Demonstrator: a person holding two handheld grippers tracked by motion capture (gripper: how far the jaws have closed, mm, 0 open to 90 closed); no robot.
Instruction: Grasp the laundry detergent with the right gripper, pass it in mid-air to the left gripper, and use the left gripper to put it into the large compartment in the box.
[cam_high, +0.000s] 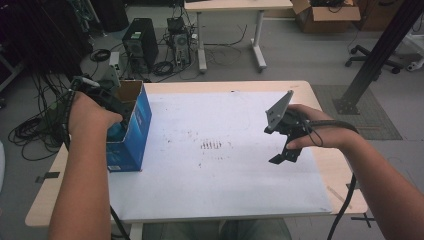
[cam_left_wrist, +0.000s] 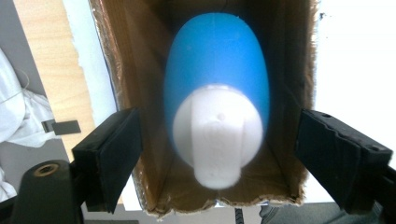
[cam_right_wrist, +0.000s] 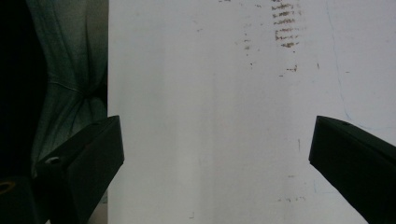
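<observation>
A blue cardboard box (cam_high: 134, 131) stands open-topped at the table's left edge. Inside it lies a blue bottle (cam_left_wrist: 215, 74) with a white cap (cam_left_wrist: 216, 135) pointing toward the camera. My left gripper (cam_high: 114, 107) is held over the box mouth, and in the left gripper view the left gripper (cam_left_wrist: 219, 158) is open, its jaws standing wide on either side of the box walls, clear of the bottle. My right gripper (cam_high: 284, 150) hovers over the white sheet (cam_high: 215, 150) at the right; in the right gripper view the right gripper (cam_right_wrist: 212, 158) is open with nothing between its jaws.
The wooden table (cam_high: 332, 165) is covered by the white sheet, with a patch of dark marks (cam_high: 211, 145) near its middle. Beyond the table are computer towers (cam_high: 141, 44), cables, another desk (cam_high: 230, 6) and a black post (cam_high: 380, 55) at the right.
</observation>
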